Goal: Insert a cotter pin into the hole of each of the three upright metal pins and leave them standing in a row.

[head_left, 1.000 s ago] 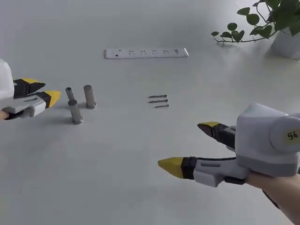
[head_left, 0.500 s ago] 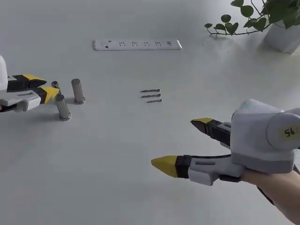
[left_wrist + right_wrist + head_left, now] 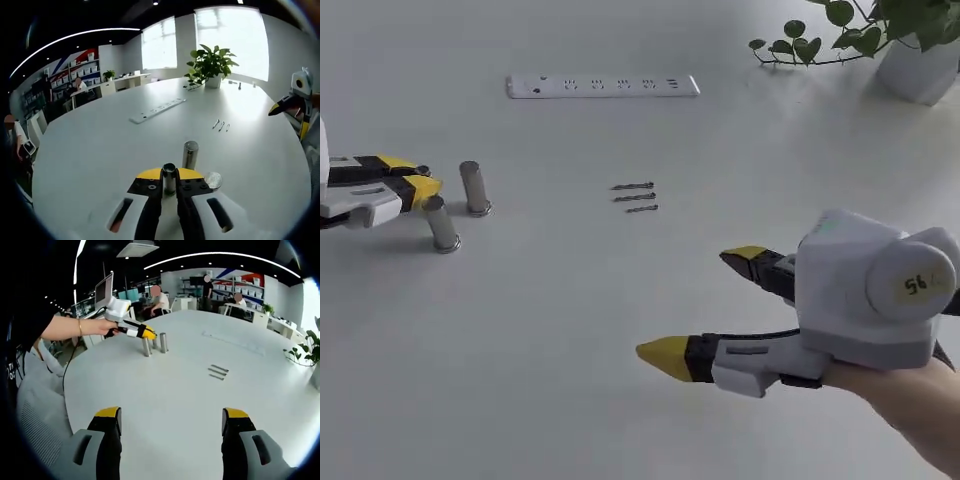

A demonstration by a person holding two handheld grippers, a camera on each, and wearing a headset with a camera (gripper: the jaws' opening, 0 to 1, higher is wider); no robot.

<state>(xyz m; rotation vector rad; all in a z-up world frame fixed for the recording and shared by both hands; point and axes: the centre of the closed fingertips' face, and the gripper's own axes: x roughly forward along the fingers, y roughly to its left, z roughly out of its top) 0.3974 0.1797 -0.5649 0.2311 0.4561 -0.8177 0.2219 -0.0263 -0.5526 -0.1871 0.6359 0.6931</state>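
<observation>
Three upright metal pins stand at the left of the white table. One pin (image 3: pixel 473 188) stands free, and a second pin (image 3: pixel 441 223) is nearer me. The third pin (image 3: pixel 169 171) sits between the jaws of my left gripper (image 3: pixel 169 186), which is shut on it; in the head view the left gripper (image 3: pixel 412 176) hides that pin. Three cotter pins (image 3: pixel 633 197) lie side by side at the table's middle. My right gripper (image 3: pixel 703 307) hovers open and holds nothing, near and to the right of the cotter pins.
A white power strip (image 3: pixel 603 87) lies at the back of the table. A potted plant (image 3: pixel 895 35) stands at the back right corner. In the right gripper view, people sit at desks beyond the table.
My left gripper has moved right onto the rear-left metal pin, which now sits between its jaws. The right gripper stays open, almost where it was. The head camera has shifted.
</observation>
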